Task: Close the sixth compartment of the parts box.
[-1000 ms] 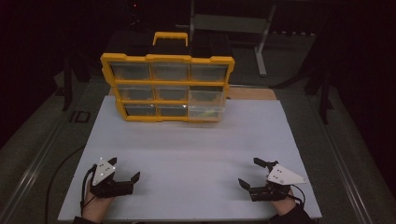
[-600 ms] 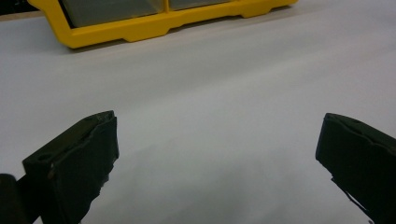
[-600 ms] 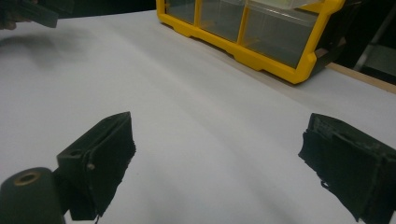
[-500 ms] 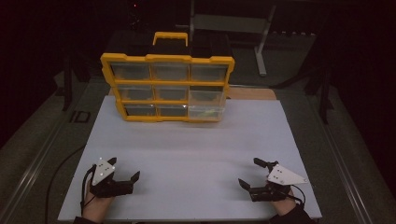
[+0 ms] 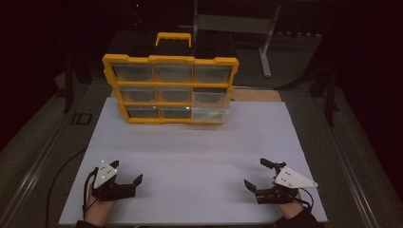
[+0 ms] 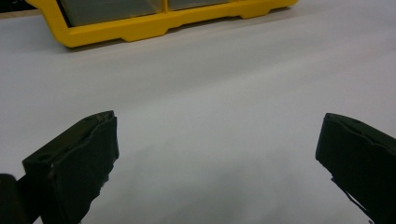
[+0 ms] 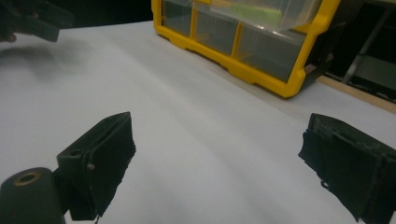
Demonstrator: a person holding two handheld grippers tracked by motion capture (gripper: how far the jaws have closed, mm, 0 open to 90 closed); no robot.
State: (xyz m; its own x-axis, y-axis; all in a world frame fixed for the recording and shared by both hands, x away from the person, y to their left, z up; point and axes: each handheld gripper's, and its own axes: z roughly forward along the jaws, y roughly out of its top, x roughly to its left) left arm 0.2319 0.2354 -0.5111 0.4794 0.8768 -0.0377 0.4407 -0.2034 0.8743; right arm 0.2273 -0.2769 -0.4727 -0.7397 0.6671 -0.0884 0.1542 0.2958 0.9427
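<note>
A yellow drawer organizer [image 5: 170, 90] with clear drawers and a handle on top stands upright at the far side of the white table [image 5: 199, 152]. The bottom-right drawer [image 5: 208, 113] holds something greenish. My left gripper [image 5: 126, 173] rests near the front left edge, open, nothing between its jaws. My right gripper [image 5: 257, 174] rests near the front right edge, open and empty too. The left gripper view has the organizer's yellow base [image 6: 154, 25] far ahead beyond the wide-apart jaws of the left gripper [image 6: 217, 140]. In the right gripper view the organizer [image 7: 247, 37] stands past the right gripper [image 7: 217, 149].
White sheet covers the table between the grippers and the organizer. A wooden strip [image 5: 254, 95] shows behind the sheet at the right. A metal stand [image 5: 237, 28] rises in the dark background. A cable [image 5: 62, 175] trails off the table's left edge.
</note>
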